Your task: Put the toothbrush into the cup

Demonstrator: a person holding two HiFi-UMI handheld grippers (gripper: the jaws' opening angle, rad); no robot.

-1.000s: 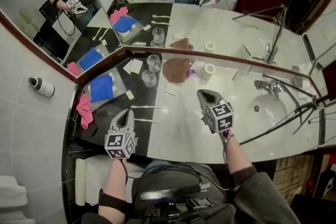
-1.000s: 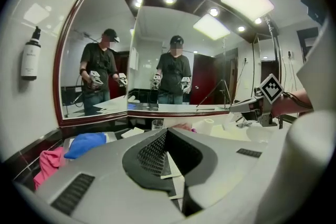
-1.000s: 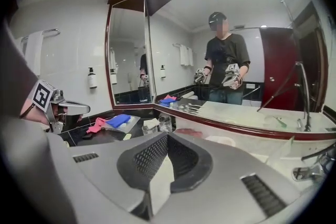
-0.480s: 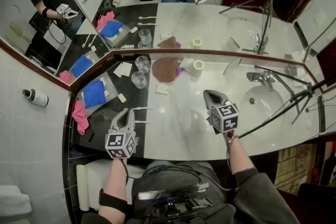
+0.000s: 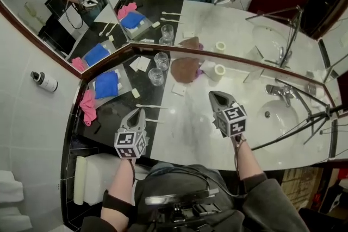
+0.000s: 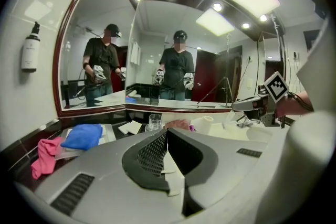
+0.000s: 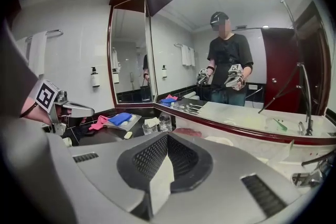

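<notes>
Evidently pre-grasp. Left hand-held gripper (image 5: 139, 113) closed, empty; right hand-held gripper (image 5: 213, 96) likewise. Toothbrush (image 5: 150, 106) just ahead of left; glass cup (image 5: 156, 76) beyond. Next, likely: open jaws, straddle handle.

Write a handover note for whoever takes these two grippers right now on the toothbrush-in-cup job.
Left gripper: shut, empty, tips beside the toothbrushes, which lie flat on the dark counter.
Right gripper: shut, empty, over the white counter, near nothing of the job.
Glass cups: two, upright, behind the toothbrushes near the mirror; no brush in either.
Done: nothing yet.
Left: open a gripper, pick up a toothbrush, stand it in a cup.
</notes>
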